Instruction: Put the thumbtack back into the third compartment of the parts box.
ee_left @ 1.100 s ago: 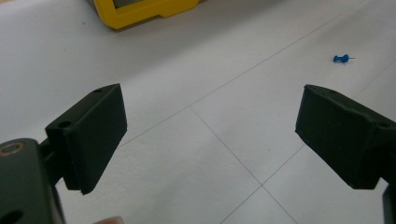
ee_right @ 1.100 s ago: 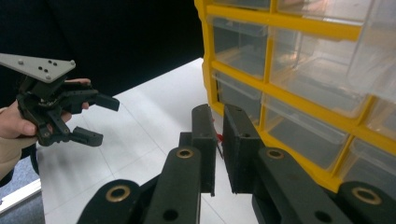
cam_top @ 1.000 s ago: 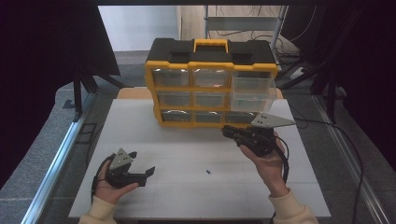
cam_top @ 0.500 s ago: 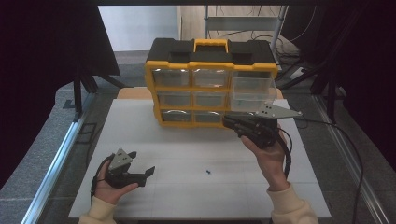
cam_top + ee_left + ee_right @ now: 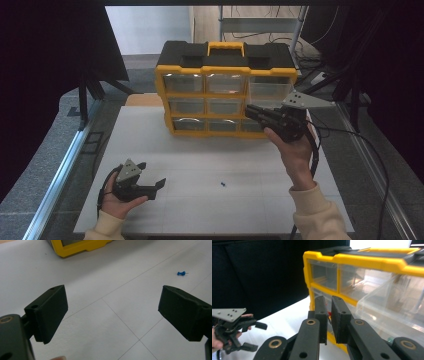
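Note:
A yellow and black drawer cabinet (image 5: 225,95) (image 5: 367,260) stands at the back of the white table. Its top right clear drawer (image 5: 270,88) (image 5: 392,302) sits pulled out a little. My right gripper (image 5: 249,110) (image 5: 329,303) hovers in front of the cabinet's right side, level with the middle row. Its jaws are shut on a tiny red thing (image 5: 328,313), which looks like a push pin. A blue push pin (image 5: 222,184) (image 5: 181,273) lies on the table. My left gripper (image 5: 151,175) (image 5: 112,302) (image 5: 255,337) rests low at the front left, open with nothing between its jaws.
The white table top (image 5: 210,160) has faint grid lines. A metal rail (image 5: 60,175) runs along its left side. Cables (image 5: 360,145) trail off to the right. Dark panels stand to the left and right of the cabinet.
My right gripper has risen in front of the cabinet, from the bottom row to the middle row, still shut. The left gripper has stayed where it was.

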Motion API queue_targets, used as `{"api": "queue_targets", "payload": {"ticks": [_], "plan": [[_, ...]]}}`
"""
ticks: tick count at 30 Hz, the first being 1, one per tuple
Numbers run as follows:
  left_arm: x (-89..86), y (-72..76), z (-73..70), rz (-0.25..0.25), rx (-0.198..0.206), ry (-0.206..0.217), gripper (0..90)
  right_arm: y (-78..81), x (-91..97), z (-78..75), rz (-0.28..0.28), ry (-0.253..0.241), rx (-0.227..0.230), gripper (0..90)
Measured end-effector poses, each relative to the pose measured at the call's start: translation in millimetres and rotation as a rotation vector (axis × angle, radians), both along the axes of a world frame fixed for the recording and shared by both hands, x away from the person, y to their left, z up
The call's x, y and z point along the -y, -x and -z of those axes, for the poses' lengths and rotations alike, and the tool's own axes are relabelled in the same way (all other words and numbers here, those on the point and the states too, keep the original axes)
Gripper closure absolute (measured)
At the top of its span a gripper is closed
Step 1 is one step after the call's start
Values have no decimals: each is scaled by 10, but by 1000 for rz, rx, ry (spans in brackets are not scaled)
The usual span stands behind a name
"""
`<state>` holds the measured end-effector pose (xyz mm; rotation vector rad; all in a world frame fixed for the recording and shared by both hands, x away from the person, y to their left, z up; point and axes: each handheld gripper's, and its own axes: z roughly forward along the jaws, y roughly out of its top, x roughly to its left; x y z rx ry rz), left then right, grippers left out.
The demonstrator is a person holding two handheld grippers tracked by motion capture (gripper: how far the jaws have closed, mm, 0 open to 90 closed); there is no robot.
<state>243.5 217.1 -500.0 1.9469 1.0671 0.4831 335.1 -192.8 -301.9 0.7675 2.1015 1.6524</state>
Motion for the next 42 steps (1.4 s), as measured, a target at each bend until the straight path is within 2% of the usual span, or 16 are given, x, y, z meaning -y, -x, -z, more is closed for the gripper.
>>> {"api": "queue_targets", "payload": {"ticks": [7, 15, 16, 18, 19, 20, 24, 27, 31, 32, 33, 35, 37, 39, 42], "plan": [[-14, -2, 4, -6, 1, 4, 92, -86, 26, -161, 28, -22, 25, 828], [-16, -1, 0, -6, 2, 2, 93, -175, 70, -279, 79, 4, 37, 827], [-17, -2, 0, -6, 3, 2, 93, -198, 71, -281, 79, -7, 42, 828], [-22, -3, 1, -8, 2, 4, 93, -230, 95, -302, 103, 12, 34, 827], [-23, -3, 1, -8, 2, 4, 93, -260, 98, -301, 110, 1, 39, 827], [-24, -3, 2, -8, 2, 4, 92, -275, 111, -310, 124, 14, 37, 827], [-17, -3, 7, -7, 1, 4, 92, -388, 145, -328, 170, 15, 32, 824], [-16, -3, 7, -7, 2, 2, 93, -439, 142, -351, 209, 48, 44, 824], [-25, -6, 11, -8, 0, 2, 93, -486, 136, -354, 229, 66, 42, 815], [-22, -3, 11, -6, 0, 4, 93, -495, 135, -348, 242, 68, 46, 778], [-20, -1, 10, 1, 2, 5, 92, -502, 138, -344, 274, 80, 58, 697], [-11, 4, 7, 7, 6, 3, 90, -501, 140, -341, 278, 63, 49, 526], [-6, 1, 8, 8, 5, 2, 90, -476, 149, -347, 281, 44, 44, 432], [-5, 0, 10, 7, 4, 0, 90, -445, 156, -350, 274, 35, 48, 379], [-3, 2, 9, 7, 4, -2, 90, -382, 166, -338, 233, 13, 47, 353]]}}
